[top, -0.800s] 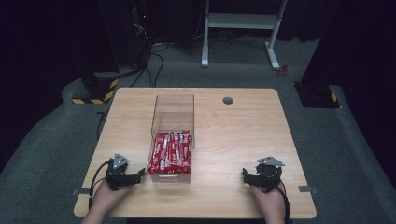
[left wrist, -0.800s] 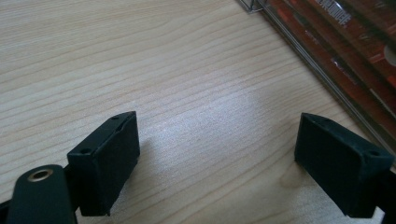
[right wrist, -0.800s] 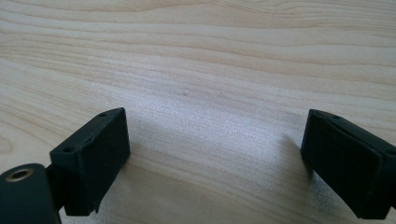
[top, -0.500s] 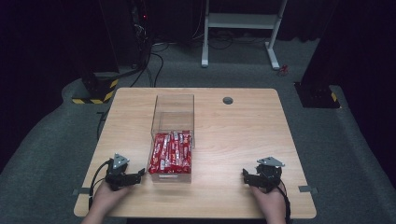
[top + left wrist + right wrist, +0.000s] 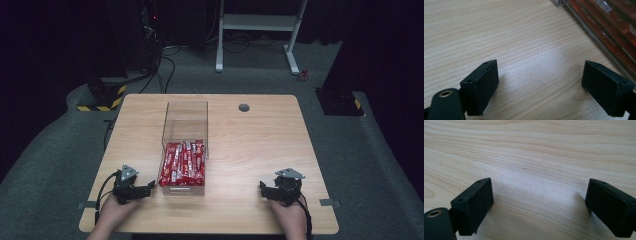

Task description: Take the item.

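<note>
Nothing looks begun; the left gripper rests on the table with jaws wide, just beside the clear box; the right gripper, equally wide and empty, sits well apart; the red packets, seemingly untouched, fill the box's near half.

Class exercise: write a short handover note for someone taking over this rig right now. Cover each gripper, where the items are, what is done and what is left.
Left gripper: open, holding nothing, resting on the table just left of the clear box.
Right gripper: open, holding nothing, at the table's near right, apart from everything.
Items: red packets lie side by side in the box's near half; its far half looks unfilled.
Done: nothing gripped.
Left: probably handling the packets or box; the left gripper is closer.
</note>
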The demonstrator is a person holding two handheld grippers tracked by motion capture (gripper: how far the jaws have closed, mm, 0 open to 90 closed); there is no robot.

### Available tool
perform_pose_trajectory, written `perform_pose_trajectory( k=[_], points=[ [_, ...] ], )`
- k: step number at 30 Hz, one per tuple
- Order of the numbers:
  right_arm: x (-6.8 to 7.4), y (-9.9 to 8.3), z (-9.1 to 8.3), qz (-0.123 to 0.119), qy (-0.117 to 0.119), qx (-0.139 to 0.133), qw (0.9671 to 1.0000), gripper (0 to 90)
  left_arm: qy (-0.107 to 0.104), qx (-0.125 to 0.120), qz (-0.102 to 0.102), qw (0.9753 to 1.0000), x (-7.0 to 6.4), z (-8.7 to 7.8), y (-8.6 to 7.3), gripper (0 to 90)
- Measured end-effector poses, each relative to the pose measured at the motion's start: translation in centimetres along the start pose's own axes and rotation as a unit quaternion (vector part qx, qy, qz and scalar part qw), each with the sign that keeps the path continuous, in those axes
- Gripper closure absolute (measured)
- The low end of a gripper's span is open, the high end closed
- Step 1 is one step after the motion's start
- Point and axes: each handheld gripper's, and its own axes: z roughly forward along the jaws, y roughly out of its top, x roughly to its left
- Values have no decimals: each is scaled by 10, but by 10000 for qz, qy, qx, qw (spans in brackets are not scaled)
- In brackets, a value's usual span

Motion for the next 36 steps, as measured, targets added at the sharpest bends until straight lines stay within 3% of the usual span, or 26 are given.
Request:
perform_pose_trajectory(
  k=[20,36],
  points=[
    [3,1,-4,-152,103,-7,9998,94,-4,-1,-26,10000,-1,0,0,142],
    [17,9,-16,-319,267,-298,9987,98,-1,-11,-30,10000,-1,-1,-1,142]
  ],
)
